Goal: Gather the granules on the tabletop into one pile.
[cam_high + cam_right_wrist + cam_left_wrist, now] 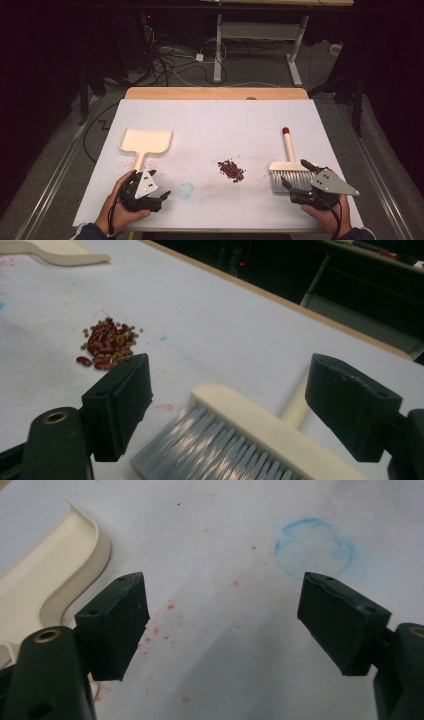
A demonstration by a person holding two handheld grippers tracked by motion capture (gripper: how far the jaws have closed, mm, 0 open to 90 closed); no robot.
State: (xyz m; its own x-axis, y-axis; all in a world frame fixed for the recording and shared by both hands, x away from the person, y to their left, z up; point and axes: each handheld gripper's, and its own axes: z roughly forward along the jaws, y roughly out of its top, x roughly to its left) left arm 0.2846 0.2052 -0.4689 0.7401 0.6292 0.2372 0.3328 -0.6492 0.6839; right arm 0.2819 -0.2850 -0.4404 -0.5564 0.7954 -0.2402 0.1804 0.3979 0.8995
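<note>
White table sheet (pixel 215 120) with a small heap of red and green beans (pixel 231 170) near centre and a faint blue ring (pixel 186 190) to its left; nothing lies between heap and tools. Dustpan (pixel 145 142), far left, lies empty, handle pointing near. Left gripper (pixel 159 196) sits just beside that handle, jaws wide apart, holding nothing. Brush (pixel 289 169) lies right; right gripper (pixel 295 175) hovers with jaws spread wide over its bristles, gripping nothing.

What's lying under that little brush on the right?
Under the brush you can see just the white table cover. Its grey bristles hide the patch directly beneath them. The beans lie apart, to its left.
</note>
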